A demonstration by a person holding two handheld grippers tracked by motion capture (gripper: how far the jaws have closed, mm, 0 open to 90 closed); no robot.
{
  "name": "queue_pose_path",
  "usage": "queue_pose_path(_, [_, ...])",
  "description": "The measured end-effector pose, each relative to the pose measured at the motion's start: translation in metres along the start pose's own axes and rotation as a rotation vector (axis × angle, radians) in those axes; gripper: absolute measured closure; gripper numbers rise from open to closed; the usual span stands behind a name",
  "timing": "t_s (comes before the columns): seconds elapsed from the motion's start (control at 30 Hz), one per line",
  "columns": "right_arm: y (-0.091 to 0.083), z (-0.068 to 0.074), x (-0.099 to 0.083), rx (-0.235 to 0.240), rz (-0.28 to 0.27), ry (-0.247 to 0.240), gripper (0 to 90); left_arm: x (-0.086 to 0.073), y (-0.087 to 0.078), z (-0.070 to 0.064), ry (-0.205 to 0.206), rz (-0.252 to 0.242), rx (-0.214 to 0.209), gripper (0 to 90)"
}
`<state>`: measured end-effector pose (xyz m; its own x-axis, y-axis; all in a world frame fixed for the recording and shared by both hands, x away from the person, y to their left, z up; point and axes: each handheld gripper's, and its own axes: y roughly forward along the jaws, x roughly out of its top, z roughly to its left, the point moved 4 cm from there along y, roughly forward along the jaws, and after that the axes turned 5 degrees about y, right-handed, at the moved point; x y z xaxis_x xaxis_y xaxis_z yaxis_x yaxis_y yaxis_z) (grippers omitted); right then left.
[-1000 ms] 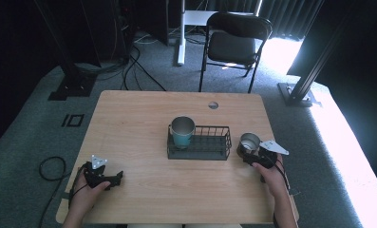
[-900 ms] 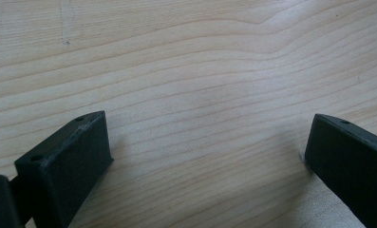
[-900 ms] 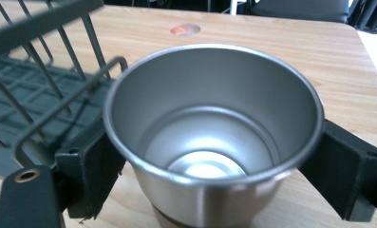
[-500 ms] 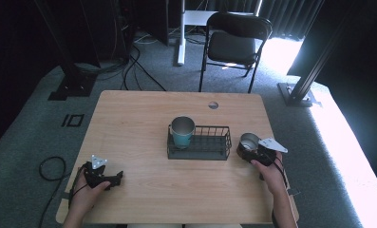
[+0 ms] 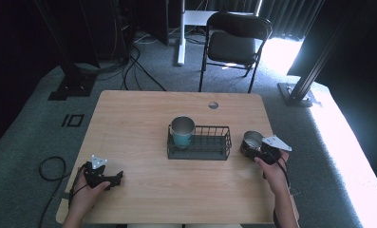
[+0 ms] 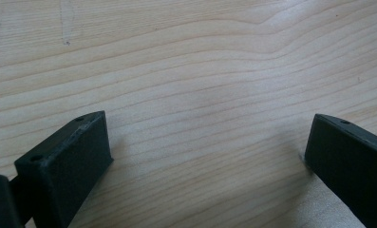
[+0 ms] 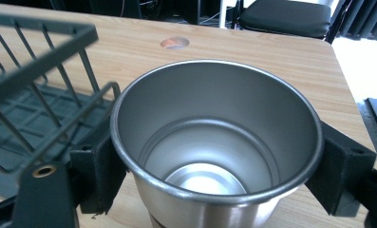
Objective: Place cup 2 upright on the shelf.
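Observation:
An empty steel cup [image 5: 252,139] [image 7: 214,137] stands upright just right of a black wire basket [image 5: 201,153] [image 7: 39,64]. My right gripper [image 5: 251,146] [image 7: 214,178] is shut on the steel cup, one jaw on each side of its wall. Whether the cup rests on the table or hangs above it I cannot tell. A teal cup [image 5: 182,131] with a steel inside stands in the basket's left end. At the table's front left, my left gripper [image 5: 116,178] [image 6: 205,156] lies open on bare wood with nothing between its jaws.
The wooden table [image 5: 138,123] has a round cable hole [image 5: 213,105] [image 7: 174,43] near its far edge. A black folding chair [image 5: 236,45] stands beyond the table. Cables and dark stand legs lie on the grey carpet.
The right gripper with the steel cup has shifted very slightly to the right. The left gripper has stayed where it was.

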<state>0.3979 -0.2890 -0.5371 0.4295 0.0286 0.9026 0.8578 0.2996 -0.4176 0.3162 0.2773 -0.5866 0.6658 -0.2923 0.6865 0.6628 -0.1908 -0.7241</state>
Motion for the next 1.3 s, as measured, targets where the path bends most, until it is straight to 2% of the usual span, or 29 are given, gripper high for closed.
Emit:
queue_pose_path(0.27, [-0.011, 0.006, 0.019, 0.018, -0.017, -0.022, 18.0, 0.0, 0.0, 0.0, 0.0, 0.0, 0.0, 1.9])
queue_pose_path(0.5, [-0.016, 0.011, 0.035, 0.039, -0.011, -0.044, 18.0, 0.0, 0.0, 0.0, 0.0, 0.0, 0.0, 1.9])
queue_pose_path(0.9, [-0.025, 0.024, 0.067, 0.062, -0.052, -0.07, 18.0, 0.0, 0.0, 0.0, 0.0, 0.0, 0.0, 1.9])
queue_pose_path(0.93, [-0.026, 0.028, 0.074, 0.066, -0.065, -0.073, 18.0, 0.0, 0.0, 0.0, -0.001, 0.0, 0.0, 1.9])
queue_pose_path(1.3, [-0.028, 0.048, 0.092, 0.109, -0.083, -0.096, 18.0, 0.0, 0.0, 0.0, 0.0, 0.001, 0.0, 1.9])
